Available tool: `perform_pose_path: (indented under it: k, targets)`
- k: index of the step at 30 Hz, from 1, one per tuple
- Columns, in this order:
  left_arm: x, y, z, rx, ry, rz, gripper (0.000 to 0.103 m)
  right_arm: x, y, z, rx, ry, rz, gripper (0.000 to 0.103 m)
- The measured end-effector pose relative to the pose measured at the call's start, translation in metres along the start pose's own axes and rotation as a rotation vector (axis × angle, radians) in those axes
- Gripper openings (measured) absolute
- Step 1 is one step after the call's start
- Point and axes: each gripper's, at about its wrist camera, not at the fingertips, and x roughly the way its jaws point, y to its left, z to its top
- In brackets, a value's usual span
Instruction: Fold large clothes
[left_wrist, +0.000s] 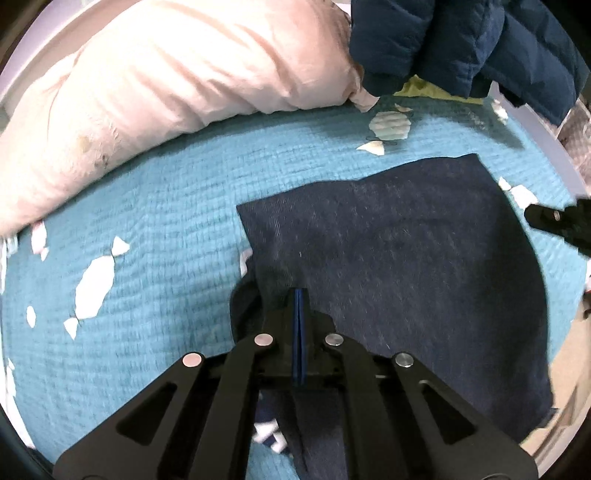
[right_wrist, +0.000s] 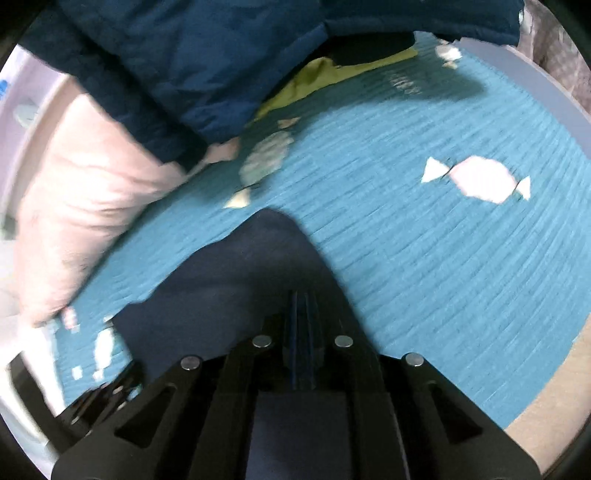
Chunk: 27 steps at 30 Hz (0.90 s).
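Both claws are clamped on the dark navy garment (left_wrist: 406, 251): left claw (left_wrist: 298, 295) pinches a bunched edge, right claw (right_wrist: 300, 299) a raised corner. Looks partly folded ahead of them on the teal blanket (left_wrist: 166, 221); I'd guess more folds remain.

- garment (left_wrist: 406, 258) lies flat on bedspread (left_wrist: 166, 221)
- pillow (left_wrist: 147, 92) on bedspread, behind and left of garment
- quilted jacket (left_wrist: 461, 40) behind garment, overlapping pillow's end
- left gripper (left_wrist: 298, 295) at garment's near-left edge, right gripper (left_wrist: 554, 218) at its right
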Motion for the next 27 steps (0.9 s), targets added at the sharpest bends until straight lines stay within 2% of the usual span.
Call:
perform_pose_path:
  k: [3,7,10,12,13,15,18,20,23,25,26,27]
  targets:
    - [-0.015,-0.014,-0.013,0.055,-0.038,-0.011,0.002,-0.021,0.013,-0.025,-0.07,-0.011,0.027,0.006]
    - [-0.03,-0.034,-0.031,0.074,-0.022,-0.094,0.002,-0.016,0.027,-0.055,-0.113,0.073,0.1,0.007]
    - [-0.032,-0.048,-0.047,0.111,-0.014,-0.112,0.002,-0.005,0.028,-0.073,-0.138,0.106,0.057,0.007]
    - [-0.028,-0.053,-0.06,0.132,0.006,-0.109,0.002,0.003,0.018,-0.078,-0.113,0.13,0.029,0.007]
    - [-0.025,-0.054,-0.068,0.142,0.015,-0.102,0.002,0.007,0.007,-0.08,-0.091,0.136,0.016,0.002]
    - [-0.016,-0.052,-0.077,0.149,0.038,-0.085,0.002,0.008,-0.013,-0.082,-0.044,0.135,0.004,0.0]
    - [-0.014,-0.042,-0.087,0.143,0.036,-0.079,0.001,0.002,-0.047,-0.082,0.065,0.137,0.058,0.0]
    - [-0.018,-0.037,-0.092,0.139,0.047,-0.074,0.001,-0.007,-0.056,-0.083,0.06,0.117,-0.026,0.0]
    - [-0.02,-0.024,-0.095,0.098,0.073,-0.077,0.002,-0.018,-0.063,-0.087,0.078,0.112,-0.047,0.0]
    - [-0.025,-0.018,-0.099,0.089,0.075,-0.072,0.002,-0.025,-0.058,-0.089,0.049,0.091,-0.132,0.006]
    - [-0.028,-0.016,-0.1,0.085,0.074,-0.078,0.002,-0.029,-0.055,-0.092,0.045,0.084,-0.151,0.006]
    - [-0.032,-0.015,-0.101,0.081,0.073,-0.09,0.002,-0.032,-0.057,-0.098,0.05,0.082,-0.131,0.006]
